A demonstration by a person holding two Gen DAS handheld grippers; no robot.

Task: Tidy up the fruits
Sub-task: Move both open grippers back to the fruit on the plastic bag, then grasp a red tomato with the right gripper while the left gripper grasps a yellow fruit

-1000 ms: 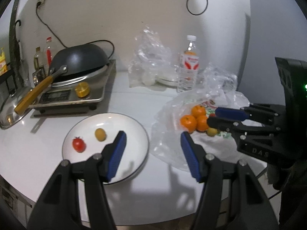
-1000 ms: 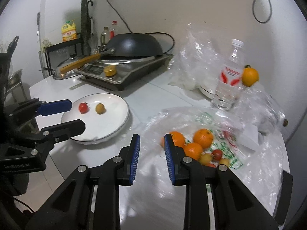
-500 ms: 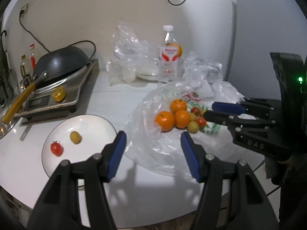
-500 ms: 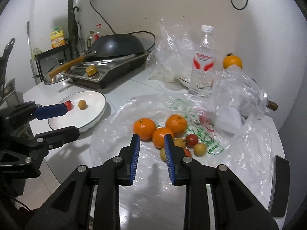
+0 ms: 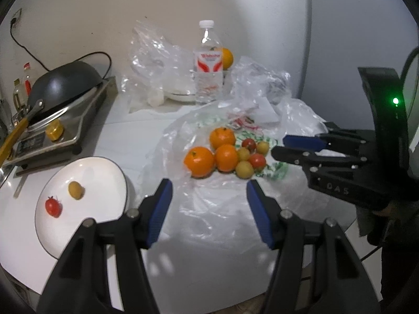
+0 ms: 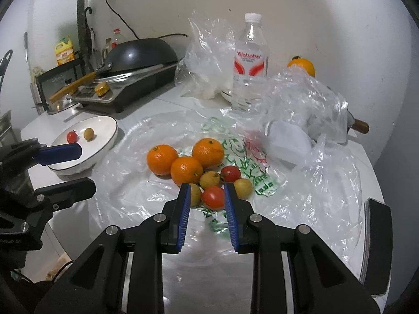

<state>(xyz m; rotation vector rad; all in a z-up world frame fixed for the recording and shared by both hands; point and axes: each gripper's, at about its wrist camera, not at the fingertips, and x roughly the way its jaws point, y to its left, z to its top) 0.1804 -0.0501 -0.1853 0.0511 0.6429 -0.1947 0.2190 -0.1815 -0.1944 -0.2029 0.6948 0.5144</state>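
Fruits (image 6: 199, 172) partly hidden behind right gripper (image 6: 205, 195)'s narrowly parted, empty fingers; left gripper (image 5: 209, 196) half-open, empty.

The black left gripper with blue pads (image 5: 209, 206) is held with jaws parted, gripping nothing. The black right gripper with blue pads (image 6: 205, 208) is held narrowed, nothing clamped.

Four oranges (image 6: 208, 152), three red tomatoes (image 6: 213, 197), five small yellow fruits (image 6: 209, 178), one plate (image 6: 104, 141), one water bottle (image 6: 250, 65).
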